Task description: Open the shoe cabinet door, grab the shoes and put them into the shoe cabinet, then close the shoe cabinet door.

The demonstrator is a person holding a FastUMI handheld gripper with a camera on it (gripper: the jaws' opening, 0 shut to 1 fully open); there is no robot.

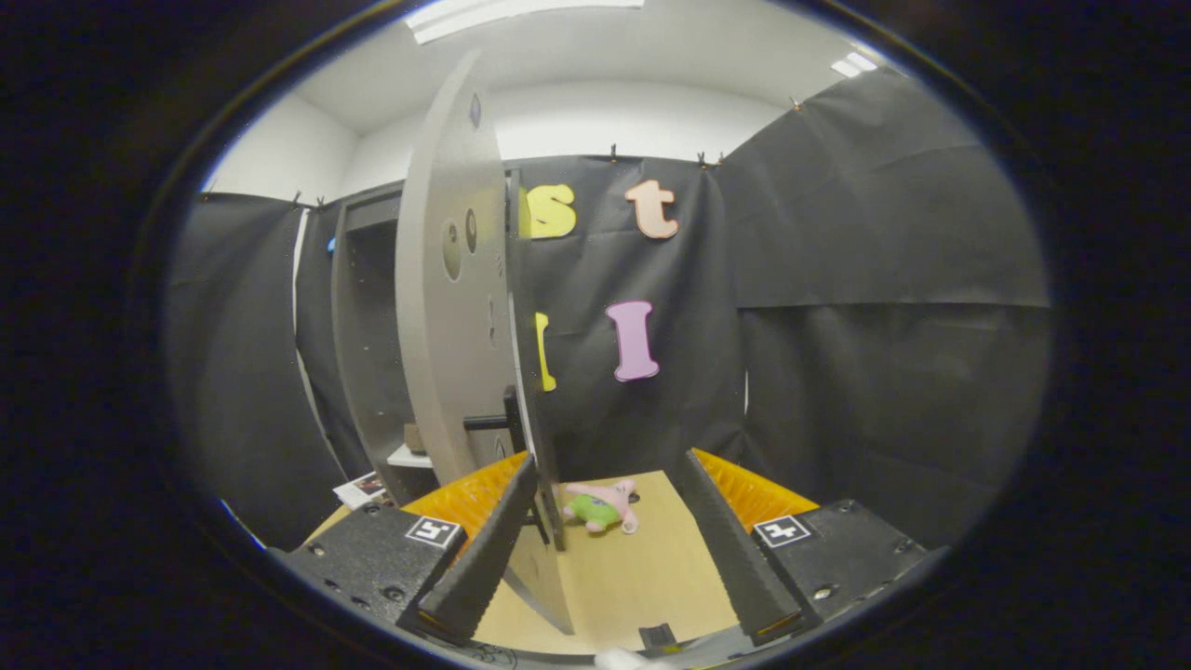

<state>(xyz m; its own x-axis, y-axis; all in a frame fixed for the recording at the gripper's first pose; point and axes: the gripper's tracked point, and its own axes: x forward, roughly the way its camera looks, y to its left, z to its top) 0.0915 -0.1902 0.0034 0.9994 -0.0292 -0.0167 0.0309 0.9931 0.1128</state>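
Gripper (609, 521) fingers spread; door (456, 316) hides cabinet interior.

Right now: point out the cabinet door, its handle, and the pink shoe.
cabinet door (447, 307), gripper view, on its open grey inner face.
door handle (493, 421), gripper view, on the dark bar.
pink shoe (603, 504), gripper view, on its middle, beyond the open gripper (605, 544) fingers.

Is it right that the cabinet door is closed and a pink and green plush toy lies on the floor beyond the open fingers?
Not quite: the gripper view shows the door swung open, edge-on by the fingers of the open gripper. The plush toy does lie on the floor beyond them.
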